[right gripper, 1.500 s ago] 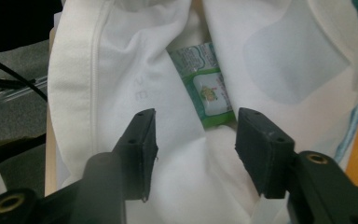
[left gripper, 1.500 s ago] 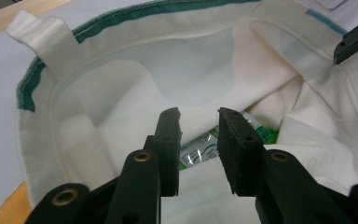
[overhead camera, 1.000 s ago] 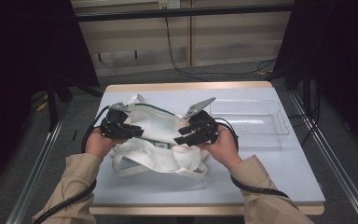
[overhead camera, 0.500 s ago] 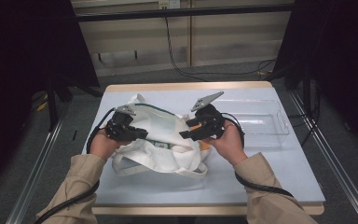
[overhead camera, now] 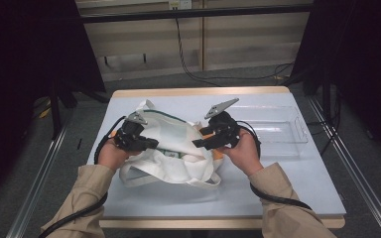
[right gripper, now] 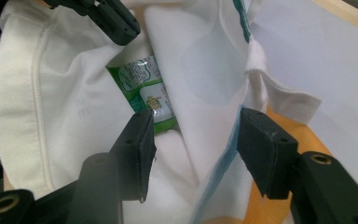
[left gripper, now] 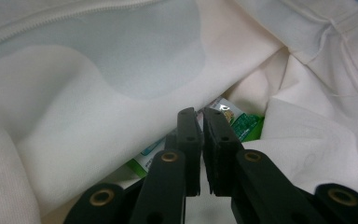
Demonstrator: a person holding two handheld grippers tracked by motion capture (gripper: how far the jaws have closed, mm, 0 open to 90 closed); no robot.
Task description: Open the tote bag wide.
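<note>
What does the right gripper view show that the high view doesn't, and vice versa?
Right gripper view: print on the green packet inside the white bag, with the right gripper open astride a fabric fold and the left gripper at the bag mouth. High view: the clear tray beside the bag, the table, a sleeve on each arm. Shared: bag, both grippers, a sliver of green packet, an orange item beneath the bag.

We see small print on the green packet [right gripper: 145, 91] inside the white cloth bag [right gripper: 37, 107], but it is too small and blurred for us to read
</note>
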